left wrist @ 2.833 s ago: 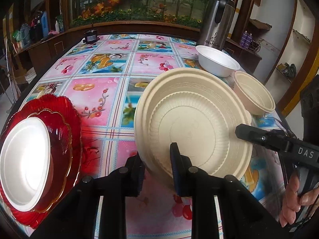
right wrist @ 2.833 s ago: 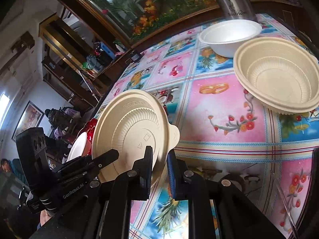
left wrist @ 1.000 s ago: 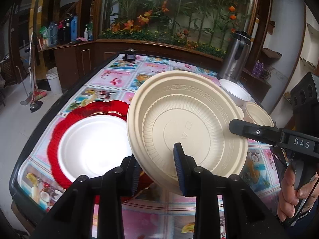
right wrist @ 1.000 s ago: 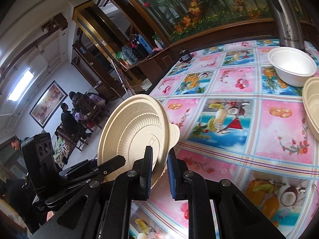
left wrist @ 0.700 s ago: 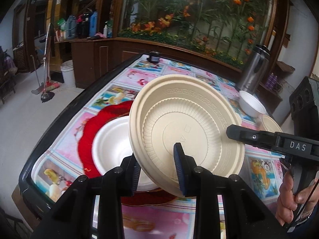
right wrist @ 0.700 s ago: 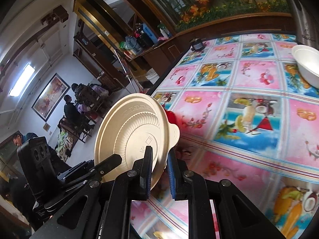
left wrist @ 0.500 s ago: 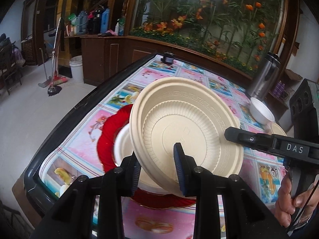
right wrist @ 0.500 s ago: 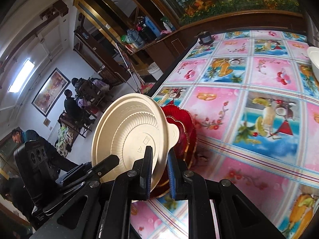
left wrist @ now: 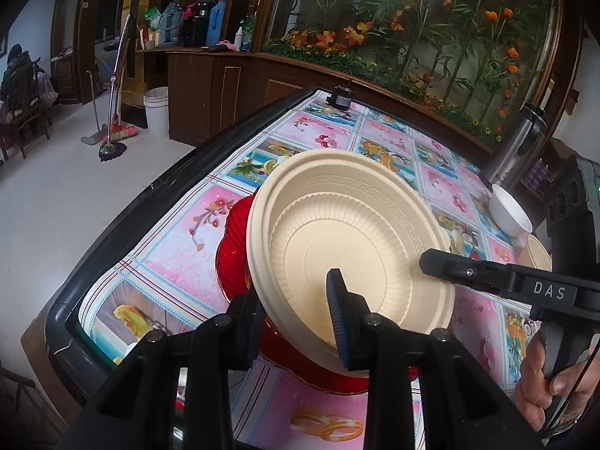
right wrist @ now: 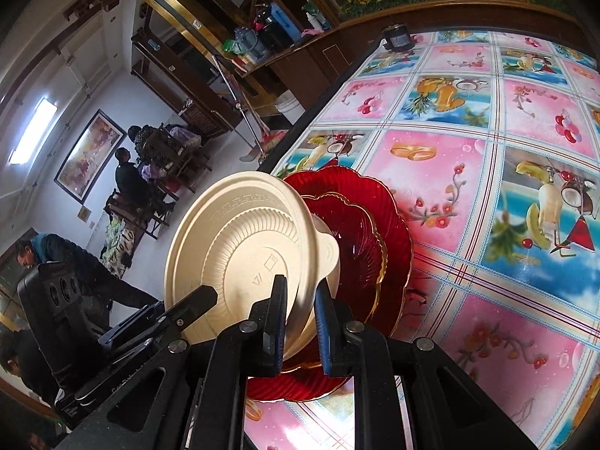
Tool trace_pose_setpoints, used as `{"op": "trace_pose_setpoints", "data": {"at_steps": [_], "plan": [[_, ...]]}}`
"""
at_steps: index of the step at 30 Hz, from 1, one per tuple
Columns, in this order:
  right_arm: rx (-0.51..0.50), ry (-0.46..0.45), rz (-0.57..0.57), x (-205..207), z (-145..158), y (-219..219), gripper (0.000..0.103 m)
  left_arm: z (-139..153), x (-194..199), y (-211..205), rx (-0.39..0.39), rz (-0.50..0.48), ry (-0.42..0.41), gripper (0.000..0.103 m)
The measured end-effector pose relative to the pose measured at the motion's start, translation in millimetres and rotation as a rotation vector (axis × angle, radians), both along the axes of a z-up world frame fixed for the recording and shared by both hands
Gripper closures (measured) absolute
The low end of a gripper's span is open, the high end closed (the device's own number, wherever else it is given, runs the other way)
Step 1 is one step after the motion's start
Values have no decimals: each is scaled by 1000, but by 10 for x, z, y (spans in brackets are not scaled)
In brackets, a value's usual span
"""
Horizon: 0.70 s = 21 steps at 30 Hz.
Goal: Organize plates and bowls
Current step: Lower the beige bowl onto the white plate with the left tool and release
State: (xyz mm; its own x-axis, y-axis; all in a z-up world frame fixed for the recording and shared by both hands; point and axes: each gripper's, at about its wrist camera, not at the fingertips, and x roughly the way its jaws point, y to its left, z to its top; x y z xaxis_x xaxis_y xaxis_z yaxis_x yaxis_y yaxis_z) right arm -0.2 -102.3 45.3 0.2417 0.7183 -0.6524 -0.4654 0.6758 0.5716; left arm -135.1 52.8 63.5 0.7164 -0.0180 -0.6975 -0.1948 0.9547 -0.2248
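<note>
White tiled floor [left wrist: 56, 195] is seen beside the bench [left wrist: 180, 172], which is covered by a pink pictured cloth. Dark wood cabinets [left wrist: 225, 90] are set along the wall under a planted glass case [left wrist: 412, 18]. A broom [left wrist: 112, 138], white bucket [left wrist: 156, 108], framed picture [right wrist: 88, 153] and ceiling light [right wrist: 33, 131] are visible.

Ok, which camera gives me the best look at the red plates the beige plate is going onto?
Right wrist view: the red plates show both scalloped, gold-trimmed rims beside the beige plate. In the left wrist view the beige plate hides most of them, leaving only red edges.
</note>
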Motion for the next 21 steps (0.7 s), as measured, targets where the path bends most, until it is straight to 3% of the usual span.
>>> {"op": "trace_pose_setpoints", "data": {"at_steps": [4,8,12,17,21], "plan": [[2,-3,6,-10,14,-4,85,-5,-7,15,-6,0,-1,70],[12,-3,11,-46,41,-14,83,11,-23,25,-8,10,-8,51],[18,-10,25,-82,63,-37,80,67,-50,13,-8,18,-19,50],[35,-22,27,-127,99,-151,80,149,-99,3,-2,35,-43,37],[61,-45,-1,-130,156,-392,80,261,-157,-44,10,45,-81,37]]}}
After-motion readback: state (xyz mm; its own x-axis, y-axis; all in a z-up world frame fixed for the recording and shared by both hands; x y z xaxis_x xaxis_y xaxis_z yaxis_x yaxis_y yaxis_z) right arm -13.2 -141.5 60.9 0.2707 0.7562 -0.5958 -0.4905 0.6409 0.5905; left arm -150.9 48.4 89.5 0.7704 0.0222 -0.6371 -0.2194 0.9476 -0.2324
